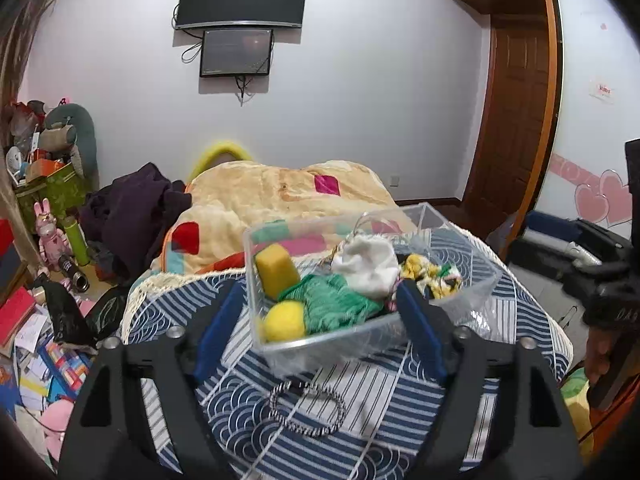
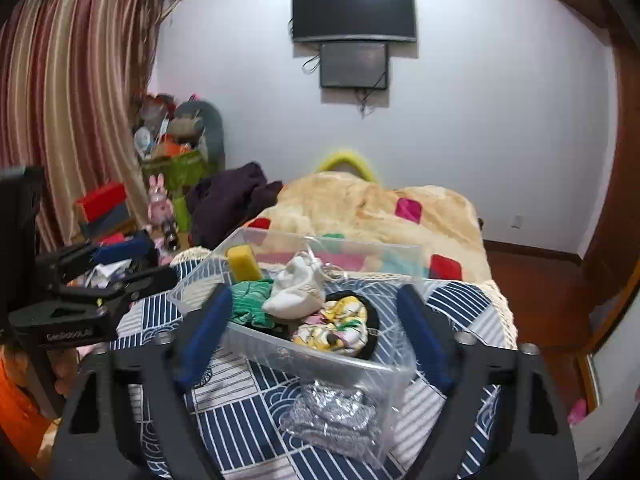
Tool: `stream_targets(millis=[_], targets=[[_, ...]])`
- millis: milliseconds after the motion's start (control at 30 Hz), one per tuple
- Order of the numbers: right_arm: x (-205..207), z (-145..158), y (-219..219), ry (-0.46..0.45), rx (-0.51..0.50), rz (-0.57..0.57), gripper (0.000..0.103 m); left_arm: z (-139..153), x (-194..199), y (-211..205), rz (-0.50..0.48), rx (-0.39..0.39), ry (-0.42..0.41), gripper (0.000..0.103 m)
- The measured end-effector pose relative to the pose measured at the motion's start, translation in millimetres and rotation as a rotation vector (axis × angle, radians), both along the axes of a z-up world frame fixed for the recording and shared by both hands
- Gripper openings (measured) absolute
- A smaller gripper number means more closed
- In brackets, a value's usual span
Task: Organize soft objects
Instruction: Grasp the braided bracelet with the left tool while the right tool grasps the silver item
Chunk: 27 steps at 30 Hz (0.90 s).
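Resting mid-bed on the blue-and-white patterned bedspread, a clear rectangular plastic bin holds a yellow sponge block, green knit cloth, white sock and floral scrunchie. Left gripper and right gripper fingers spread, empty.

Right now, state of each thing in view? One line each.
Clear bin: upright on the bed, no lid, filled.
Yellow sponge: in the bin, tilted.
Green knit cloth: in the bin, bunched.
White sock: in the bin, crumpled on top.
Beaded bracelet: outside the bin, on the striped cover.
Left tongs: open, empty.
Right tongs: open, empty.
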State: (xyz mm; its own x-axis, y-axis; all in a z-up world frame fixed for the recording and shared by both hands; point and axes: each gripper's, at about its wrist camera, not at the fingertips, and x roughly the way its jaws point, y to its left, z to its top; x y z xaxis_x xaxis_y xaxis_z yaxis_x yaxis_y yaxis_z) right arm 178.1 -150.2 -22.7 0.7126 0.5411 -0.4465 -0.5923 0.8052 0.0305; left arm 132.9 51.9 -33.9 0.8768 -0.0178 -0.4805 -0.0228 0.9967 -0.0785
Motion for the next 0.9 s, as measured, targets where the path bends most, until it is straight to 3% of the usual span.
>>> stream_targets(millis=[100,267,600,733,900], targets=[[-2,-9,-7,0.022,-0.007,-0.018,0.086,-11,-6,3,0.014,-0.004,0.024,0.091],[-2,-37,-12,0.088,-0.041,-0.046,0.092,-43,-5,8,0.014,-0.039,0.114,0.092],[16,-92,-24,0.261,-0.091,-0.094,0.092,-106,8,11,0.024,-0.083,0.282,0.092],[21,-99,-23,0.308,-0.082,-0.094,0.092,-118,17,12,0.032,-0.106,0.328,0.092],[23,-109,-15,0.348,-0.093,-0.086,0.092,-118,24,8,0.038,-0.092,0.328,0.092]])
